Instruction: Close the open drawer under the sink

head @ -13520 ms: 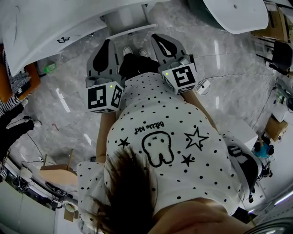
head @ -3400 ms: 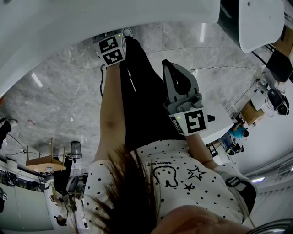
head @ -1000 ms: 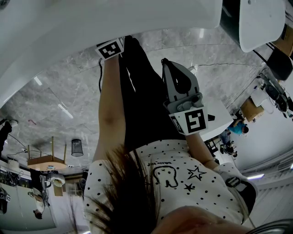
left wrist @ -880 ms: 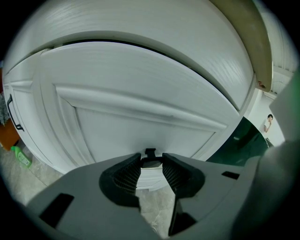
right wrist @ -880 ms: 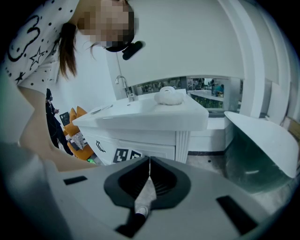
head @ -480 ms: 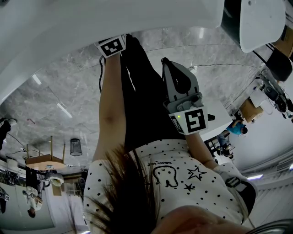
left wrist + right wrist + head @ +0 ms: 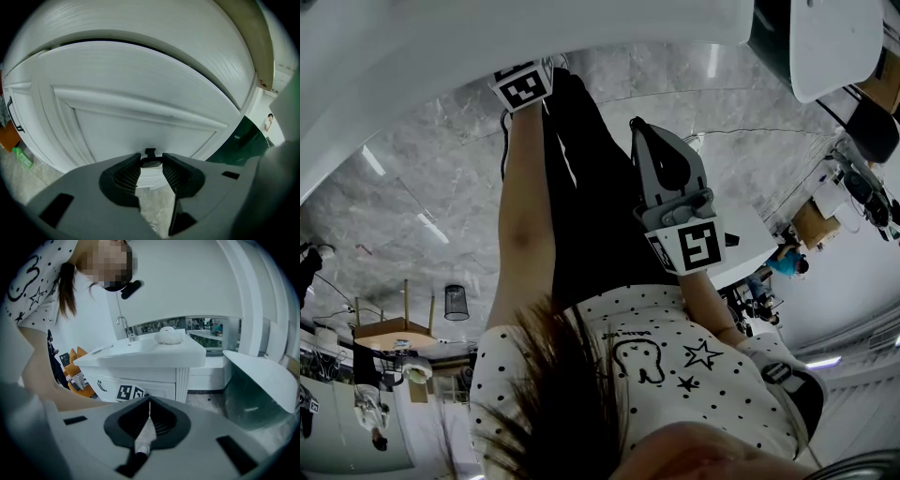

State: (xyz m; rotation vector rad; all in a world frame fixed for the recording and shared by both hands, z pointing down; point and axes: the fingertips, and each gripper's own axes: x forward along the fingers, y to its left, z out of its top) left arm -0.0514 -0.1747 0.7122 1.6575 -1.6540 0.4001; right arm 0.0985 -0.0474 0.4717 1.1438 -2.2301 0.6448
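Two units. Left hand-held gripper (image 7: 151, 162) clamps the one dark handle (image 7: 150, 153) on the white drawer (image 7: 140, 124). Right hand-held gripper (image 7: 149, 405) is closed and empty.

Glossy marbled floor (image 7: 412, 187); smooth, matt white-painted drawer front (image 7: 140, 129).

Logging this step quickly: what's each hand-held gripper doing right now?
Left hand-held gripper: closed on the drawer handle.
Right hand-held gripper: closed, holding nothing.
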